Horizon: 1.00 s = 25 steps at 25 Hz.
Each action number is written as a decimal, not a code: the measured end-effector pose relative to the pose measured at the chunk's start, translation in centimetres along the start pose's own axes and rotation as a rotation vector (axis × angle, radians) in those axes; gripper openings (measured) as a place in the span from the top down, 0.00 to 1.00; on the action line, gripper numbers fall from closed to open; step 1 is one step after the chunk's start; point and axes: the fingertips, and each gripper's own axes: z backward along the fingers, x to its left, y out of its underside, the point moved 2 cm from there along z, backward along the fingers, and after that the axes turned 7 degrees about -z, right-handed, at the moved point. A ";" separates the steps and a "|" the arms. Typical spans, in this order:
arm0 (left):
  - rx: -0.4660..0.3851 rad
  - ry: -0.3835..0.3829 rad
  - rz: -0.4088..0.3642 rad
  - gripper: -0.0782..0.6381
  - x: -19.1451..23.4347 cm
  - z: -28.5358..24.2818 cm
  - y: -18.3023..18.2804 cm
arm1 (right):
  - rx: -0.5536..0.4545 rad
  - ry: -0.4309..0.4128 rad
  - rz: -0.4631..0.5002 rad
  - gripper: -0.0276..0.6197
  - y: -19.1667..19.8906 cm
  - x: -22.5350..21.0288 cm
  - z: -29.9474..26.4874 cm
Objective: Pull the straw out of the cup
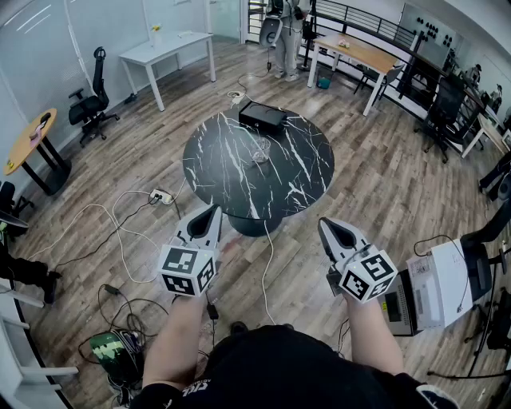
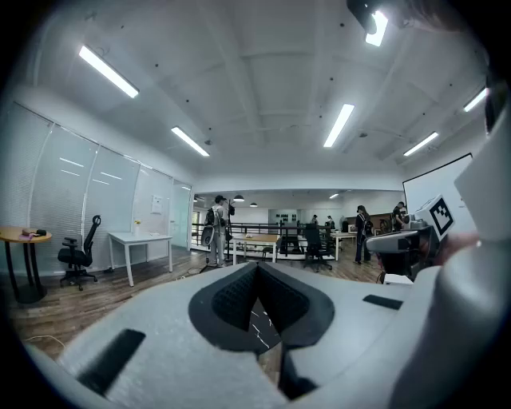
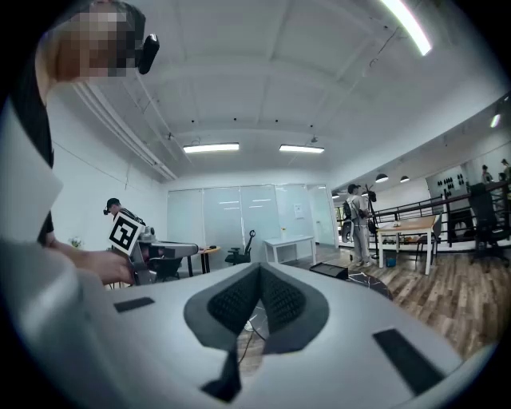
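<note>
A small clear cup [image 1: 259, 155] stands near the middle of the round black marble table [image 1: 295, 180]; its straw is too small to make out. Both grippers hang in the air on the near side of the table, well short of the cup, pointing towards it. My left gripper [image 1: 215, 209] is shut and holds nothing; in the left gripper view its pads [image 2: 239, 297] meet at the tip, with a sliver of marble showing below. My right gripper [image 1: 322, 223] is likewise shut and bare, and its pads [image 3: 279, 302] touch.
A flat black box [image 1: 262, 117] lies at the table's far edge. Cables and a power strip [image 1: 162, 196] trail over the wooden floor at the left. A white desk [image 1: 168, 49], a wooden desk [image 1: 359, 54], office chairs and a standing person [image 1: 287, 24] are farther off. White equipment [image 1: 435, 287] sits at the right.
</note>
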 end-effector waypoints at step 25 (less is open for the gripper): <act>0.015 -0.003 0.064 0.88 8.2 5.1 3.7 | 0.087 -0.047 -0.024 0.95 4.4 7.7 -6.6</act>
